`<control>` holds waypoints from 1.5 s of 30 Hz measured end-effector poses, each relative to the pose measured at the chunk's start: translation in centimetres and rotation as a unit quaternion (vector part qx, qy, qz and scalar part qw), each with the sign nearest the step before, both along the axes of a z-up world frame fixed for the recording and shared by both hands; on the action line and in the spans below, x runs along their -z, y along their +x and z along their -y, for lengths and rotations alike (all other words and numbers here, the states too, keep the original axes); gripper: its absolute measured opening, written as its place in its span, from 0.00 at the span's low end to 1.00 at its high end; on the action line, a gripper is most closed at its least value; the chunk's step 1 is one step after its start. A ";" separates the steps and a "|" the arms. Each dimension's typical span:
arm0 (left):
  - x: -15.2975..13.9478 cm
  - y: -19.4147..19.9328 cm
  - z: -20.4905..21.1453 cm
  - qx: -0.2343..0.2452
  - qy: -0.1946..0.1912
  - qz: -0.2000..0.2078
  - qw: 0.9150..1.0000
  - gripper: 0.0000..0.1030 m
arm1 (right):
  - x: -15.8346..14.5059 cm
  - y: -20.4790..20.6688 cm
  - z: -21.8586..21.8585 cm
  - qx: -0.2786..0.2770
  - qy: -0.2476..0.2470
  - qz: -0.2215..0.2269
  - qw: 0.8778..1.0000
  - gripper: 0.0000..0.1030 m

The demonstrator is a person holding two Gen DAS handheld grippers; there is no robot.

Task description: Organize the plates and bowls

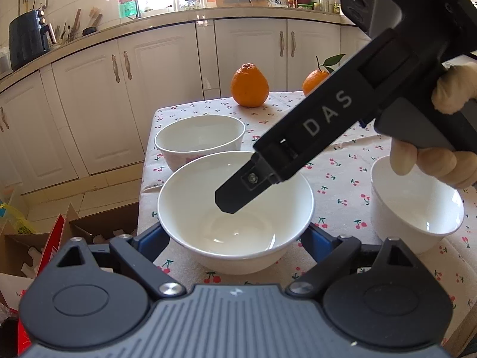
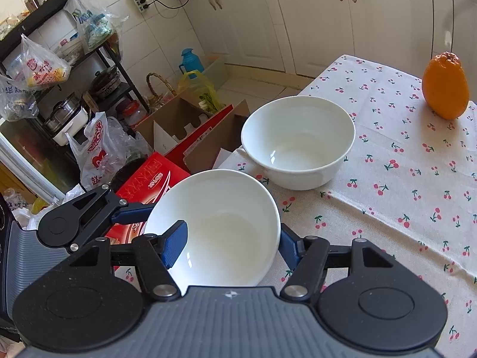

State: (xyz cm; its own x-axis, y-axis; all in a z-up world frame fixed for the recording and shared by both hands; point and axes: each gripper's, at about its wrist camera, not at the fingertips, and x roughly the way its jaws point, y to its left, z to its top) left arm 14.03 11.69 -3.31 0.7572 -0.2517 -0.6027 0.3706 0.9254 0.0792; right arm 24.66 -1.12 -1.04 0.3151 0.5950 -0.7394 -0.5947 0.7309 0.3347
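My right gripper (image 2: 229, 246) is clamped on the near bowl's (image 2: 226, 229) wall; my left gripper (image 1: 235, 238) straddles it, grip uncertain. Beyond, a second bowl (image 2: 298, 140) sits on the tablecloth (image 2: 387, 208), an orange (image 2: 445, 86) farthest.

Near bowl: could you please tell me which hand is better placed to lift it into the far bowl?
Right, probably: right gripper pinches the near bowl's wall; left gripper only straddles it.

My two wrist views both look steeply down, close over the table (image 1: 342, 161); they share the near white bowl (image 1: 235, 211) and one orange (image 2: 445, 86).
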 end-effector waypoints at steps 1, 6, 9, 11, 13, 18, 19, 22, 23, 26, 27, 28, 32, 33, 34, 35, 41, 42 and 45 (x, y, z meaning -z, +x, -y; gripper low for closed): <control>-0.2 -0.3 0.1 0.001 0.001 0.002 1.000 0.91 | -0.2 -0.3 0.2 0.000 0.001 0.001 1.000 0.68; -1.3 -1.6 0.8 0.006 -0.002 0.001 1.000 0.91 | -1.3 -1.9 1.2 0.001 0.005 0.005 1.000 0.68; -2.0 -2.5 1.4 0.011 -0.002 0.003 1.000 0.91 | -2.0 -2.9 2.1 0.003 0.011 0.007 1.000 0.68; -2.5 -3.0 1.9 0.015 0.000 0.006 1.000 0.91 | -2.4 -3.5 2.8 0.005 0.015 0.006 1.000 0.68; -2.9 -3.5 2.4 0.019 0.003 0.008 1.000 0.91 | -2.7 -4.1 3.4 0.006 0.018 0.007 1.000 0.68; -3.8 -4.4 3.6 0.031 0.003 0.012 0.999 0.91 | -3.6 -5.7 5.2 0.012 0.025 0.013 1.000 0.68; -4.1 -4.5 4.0 0.034 0.004 0.014 0.999 0.91 | -3.8 -5.9 5.5 0.013 0.026 0.015 0.999 0.68; -4.6 -4.9 4.9 0.042 0.008 0.021 0.999 0.91 | -4.3 -6.6 6.6 0.018 0.030 0.023 0.999 0.68; -4.7 -5.0 5.2 0.045 0.008 0.023 0.999 0.91 | -4.5 -6.8 7.1 0.021 0.030 0.026 0.999 0.68; -5.0 -5.2 6.2 0.055 0.008 0.028 0.998 0.91 | -4.9 -7.4 8.3 0.028 0.029 0.034 0.999 0.69; -5.0 -5.2 6.6 0.059 0.008 0.029 0.998 0.91 | -5.0 -7.5 8.6 0.030 0.028 0.037 0.998 0.69; -5.0 -5.3 7.0 0.062 0.007 0.030 0.998 0.91 | -5.1 -7.7 9.0 0.033 0.027 0.039 0.998 0.69; -4.8 -5.3 8.4 0.075 0.001 0.027 0.997 0.91 | -5.3 -8.4 10.8 0.050 0.026 0.043 0.997 0.69; -4.7 -5.2 8.7 0.078 -0.001 0.025 0.997 0.91 | -5.3 -8.6 11.3 0.054 0.024 0.045 0.997 0.69; -4.6 -5.2 9.0 0.082 -0.002 0.022 0.996 0.91 | -5.3 -8.7 11.6 0.057 0.023 0.045 0.997 0.69; -4.5 -5.2 9.3 0.086 -0.003 0.021 0.996 0.91 | -5.2 -9.0 12.1 0.062 0.023 0.044 0.997 0.69; -4.0 -4.9 10.7 0.105 -0.007 0.011 0.994 0.91 | -4.6 -9.5 14.0 0.082 0.020 0.040 0.996 0.69; -3.9 -4.8 10.9 0.107 -0.008 0.008 0.994 0.91 | -4.5 -9.5 14.2 0.084 0.019 0.040 0.995 0.68; -3.6 -4.6 11.4 0.112 -0.009 0.000 0.994 0.91 | -4.2 -9.7 14.7 0.089 0.015 0.036 0.995 0.69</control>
State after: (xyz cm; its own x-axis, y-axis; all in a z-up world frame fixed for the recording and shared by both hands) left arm 9.43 0.31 0.33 0.6806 -0.4243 -0.5973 0.5678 0.8207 0.0639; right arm 15.01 -15.85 3.13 0.4686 0.5471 -0.6937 -0.4807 0.8166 0.3193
